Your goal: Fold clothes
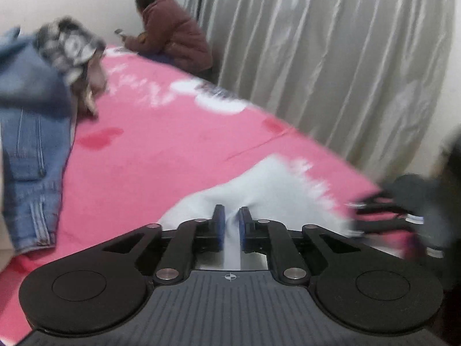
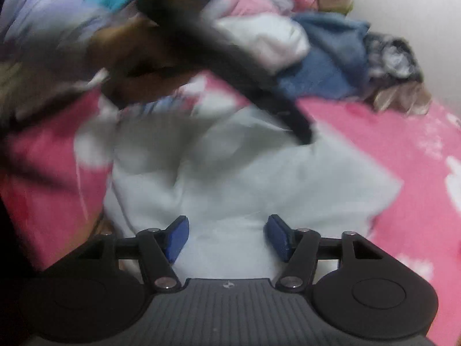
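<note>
The left gripper (image 1: 231, 212) pinches a fold of the pale garment (image 1: 259, 184) lying on the near part of the pink bedspread (image 1: 149, 144). The right gripper (image 2: 227, 230) hovers with blue pads (image 2: 177, 238) spread over the same cloth, jeans (image 1: 26, 144) far left.

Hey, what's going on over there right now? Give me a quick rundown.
Left gripper pinching the white garment. Right gripper open above it. Bed ahead bare; clothes pile off to the side.
</note>
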Demonstrator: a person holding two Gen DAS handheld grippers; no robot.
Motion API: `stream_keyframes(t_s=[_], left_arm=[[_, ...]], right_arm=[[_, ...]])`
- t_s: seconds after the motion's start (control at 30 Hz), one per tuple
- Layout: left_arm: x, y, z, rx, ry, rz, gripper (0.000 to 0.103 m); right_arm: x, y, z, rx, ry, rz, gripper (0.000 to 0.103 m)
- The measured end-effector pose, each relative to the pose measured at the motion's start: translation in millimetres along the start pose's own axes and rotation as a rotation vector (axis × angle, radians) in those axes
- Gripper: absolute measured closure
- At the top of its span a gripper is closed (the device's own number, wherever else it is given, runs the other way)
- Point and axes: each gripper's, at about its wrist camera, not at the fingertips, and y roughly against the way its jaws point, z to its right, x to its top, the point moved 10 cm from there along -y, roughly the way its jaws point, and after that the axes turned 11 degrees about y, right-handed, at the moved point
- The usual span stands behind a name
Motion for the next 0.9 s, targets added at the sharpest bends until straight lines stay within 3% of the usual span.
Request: stream_keyframes(t_s=[0.07, 0.2, 0.3, 0.33, 0.37, 0.43, 0.53, 0.57, 0.6, 0.63, 0.67, 0.7, 0.77, 0.9], left_arm=[[-4.6, -9.7, -21.7, -0.032, 0.098, 0.013, 0.090], [3.5, -16.6, -47.4, -0.009, 0.240, 0.026, 0.097], [18.8, -7.3, -47.4, 0.086, 0.227, 0.057, 0.103], [26.1, 2.3, -40.2, 0.077, 0.227, 0.083, 0.103], [33.6, 12.6, -32.2, 0.061, 0.231, 0.110, 0.103], [45.6, 21.1, -0.5, -0.044, 0.182, 0.111, 0.103], [37.6, 2.5, 61.9, -0.285, 0.062, -0.051, 0.101], [29.2, -10.7, 73.6, -0.305, 0.015, -0.104, 0.101], [20.9, -27.1, 75.5, -0.274, -0.026, -0.147, 0.101], [14.6, -44.3, 70.6, -0.247, -0.040, -0.182, 0.100], [12.5, -60.4, 61.5, -0.271, -0.002, -0.197, 0.099], [14.8, -70.5, 50.2, -0.330, 0.084, -0.193, 0.098], [25.6, -82.4, 26.5, -0.361, 0.236, -0.162, 0.098], [38.8, -91.6, 7.7, -0.291, 0.266, -0.101, 0.098]], right_arm=[[-4.6, -2.7, -7.1, 0.010, 0.012, -0.012, 0.031], [-13.8, -8.0, -21.4, 0.029, 0.036, -0.037, 0.027], [-17.6, -7.0, -30.0, 0.044, 0.051, -0.050, 0.026], [-15.3, -1.0, -30.7, 0.048, 0.052, -0.049, 0.028], [-12.3, 3.9, -30.3, 0.051, 0.039, -0.038, 0.028], [-7.9, 11.4, -24.0, 0.059, -0.020, -0.010, 0.027], [-17.3, -0.8, -21.2, 0.061, -0.046, -0.060, 0.027], [-20.1, -5.2, -23.0, 0.060, -0.034, -0.068, 0.025], [-20.9, -8.3, -24.3, 0.055, -0.021, -0.067, 0.024], [-21.4, -10.0, -25.7, 0.050, -0.009, -0.067, 0.023], [-22.3, -10.6, -26.8, 0.041, 0.001, -0.071, 0.022], [-23.2, -11.1, -27.9, 0.032, 0.010, -0.075, 0.022], [-25.4, -11.3, -26.8, 0.012, 0.011, -0.080, 0.022], [-26.9, -13.7, -23.4, 0.000, 0.003, -0.085, 0.021]])
